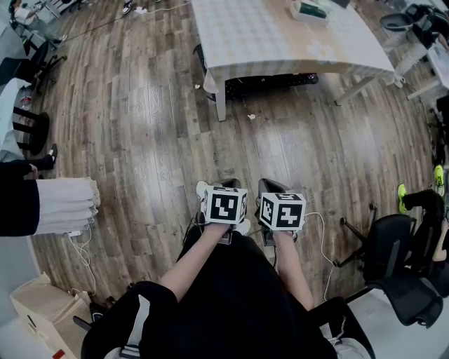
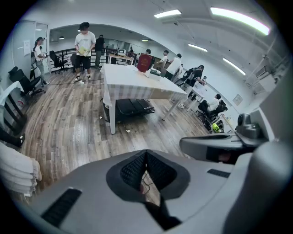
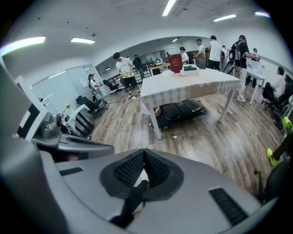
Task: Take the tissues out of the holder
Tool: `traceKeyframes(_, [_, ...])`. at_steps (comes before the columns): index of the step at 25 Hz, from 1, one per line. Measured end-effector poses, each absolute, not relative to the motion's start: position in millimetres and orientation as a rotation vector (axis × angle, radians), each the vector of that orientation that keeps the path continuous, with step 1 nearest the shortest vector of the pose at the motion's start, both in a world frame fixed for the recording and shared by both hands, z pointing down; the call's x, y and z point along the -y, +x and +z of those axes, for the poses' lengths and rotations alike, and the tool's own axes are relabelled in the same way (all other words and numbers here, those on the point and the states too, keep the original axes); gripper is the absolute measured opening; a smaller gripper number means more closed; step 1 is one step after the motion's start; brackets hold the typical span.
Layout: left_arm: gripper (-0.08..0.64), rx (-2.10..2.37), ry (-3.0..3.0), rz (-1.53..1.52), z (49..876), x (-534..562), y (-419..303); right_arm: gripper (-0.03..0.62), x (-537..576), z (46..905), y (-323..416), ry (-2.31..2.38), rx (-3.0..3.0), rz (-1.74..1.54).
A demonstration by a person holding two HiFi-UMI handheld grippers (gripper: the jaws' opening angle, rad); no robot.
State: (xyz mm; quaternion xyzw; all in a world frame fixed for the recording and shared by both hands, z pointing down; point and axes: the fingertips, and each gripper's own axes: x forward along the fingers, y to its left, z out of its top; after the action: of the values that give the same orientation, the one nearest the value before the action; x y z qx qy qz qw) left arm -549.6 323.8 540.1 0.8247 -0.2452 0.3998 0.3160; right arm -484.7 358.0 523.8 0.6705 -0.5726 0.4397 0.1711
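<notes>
Grey plastic left gripper [image 2: 145,157] and right gripper [image 3: 144,157]: both pressed together, empty.
We carry them side by side at lower centre, tilted over brown wood-plank floor [image 1: 140,140]; the pale box-shaped tissue holder [image 1: 309,10] waits far off on the checked-cloth table [image 1: 266,42], upper right, likely because we haven't approached.

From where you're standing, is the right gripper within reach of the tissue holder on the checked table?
Probably not. The right gripper, shut, is held near the body, while the tissue holder sits on the table across a stretch of floor. Nothing blocks the path; stepping closer should do.
</notes>
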Motion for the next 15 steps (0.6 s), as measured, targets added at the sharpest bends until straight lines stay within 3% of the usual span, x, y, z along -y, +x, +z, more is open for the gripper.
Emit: traceKeyframes(15, [0.009,0.623,2.220,1.040,525.2,-393.1,-536.4,0.014,-425.0,504.1,-481.0,1.937,1.678,1.211])
